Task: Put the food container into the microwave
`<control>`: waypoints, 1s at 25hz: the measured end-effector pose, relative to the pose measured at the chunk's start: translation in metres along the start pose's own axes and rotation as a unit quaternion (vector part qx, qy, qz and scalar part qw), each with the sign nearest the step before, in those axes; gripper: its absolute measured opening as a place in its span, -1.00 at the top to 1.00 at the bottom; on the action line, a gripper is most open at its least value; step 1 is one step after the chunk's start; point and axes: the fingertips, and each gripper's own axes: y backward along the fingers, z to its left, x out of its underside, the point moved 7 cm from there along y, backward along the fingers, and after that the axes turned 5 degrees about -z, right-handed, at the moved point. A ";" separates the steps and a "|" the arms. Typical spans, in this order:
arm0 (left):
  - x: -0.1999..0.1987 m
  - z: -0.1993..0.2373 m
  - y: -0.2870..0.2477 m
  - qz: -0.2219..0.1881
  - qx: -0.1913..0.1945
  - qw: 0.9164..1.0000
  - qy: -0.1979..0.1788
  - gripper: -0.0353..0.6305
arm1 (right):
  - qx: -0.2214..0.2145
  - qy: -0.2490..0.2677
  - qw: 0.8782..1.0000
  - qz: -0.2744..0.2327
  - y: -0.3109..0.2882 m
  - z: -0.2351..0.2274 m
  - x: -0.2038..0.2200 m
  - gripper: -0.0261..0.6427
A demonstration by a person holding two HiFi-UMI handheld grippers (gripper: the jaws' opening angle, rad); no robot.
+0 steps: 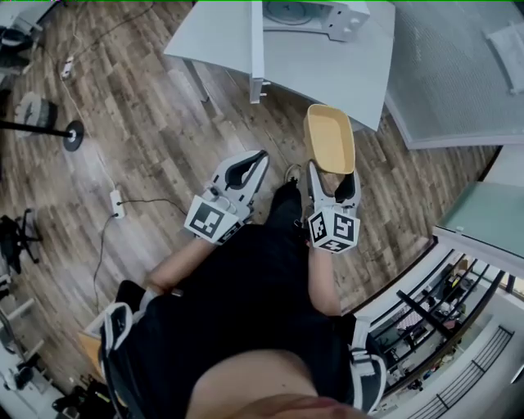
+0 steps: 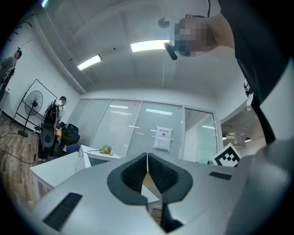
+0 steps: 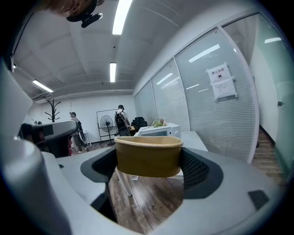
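My right gripper (image 1: pixel 334 172) is shut on a tan oval food container (image 1: pixel 329 137), empty and open-topped, held in the air above the wooden floor. In the right gripper view the container (image 3: pixel 148 157) fills the gap between the two dark pads (image 3: pixel 198 169). The white microwave (image 1: pixel 315 15) stands on a white table (image 1: pixel 327 69) ahead; it shows far off behind the container's rim as the microwave (image 3: pixel 160 130). My left gripper (image 1: pixel 259 157) is beside the right one, shut with nothing in it; its jaws meet in the left gripper view (image 2: pixel 147 159).
A second white table (image 1: pixel 217 37) adjoins the first. A glass partition (image 1: pixel 458 65) runs along the right. A power strip and cable (image 1: pixel 116 203) lie on the floor at left, near a fan base (image 1: pixel 72 135). People stand far back in the room.
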 end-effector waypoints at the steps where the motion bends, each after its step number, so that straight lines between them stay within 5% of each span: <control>1: 0.004 0.003 -0.012 0.001 -0.004 1.000 -0.002 0.82 | -0.005 0.002 1.000 0.001 -0.014 -0.009 0.000 -0.43; 16: 0.050 0.033 -0.248 -0.044 -0.121 0.991 -0.047 0.82 | -0.145 0.049 0.988 0.016 -0.249 -0.174 -0.044 -0.43; 25: 0.069 0.066 -0.309 -0.037 -0.154 0.986 -0.052 0.82 | -0.180 0.047 0.981 0.050 -0.362 -0.197 -0.018 -0.43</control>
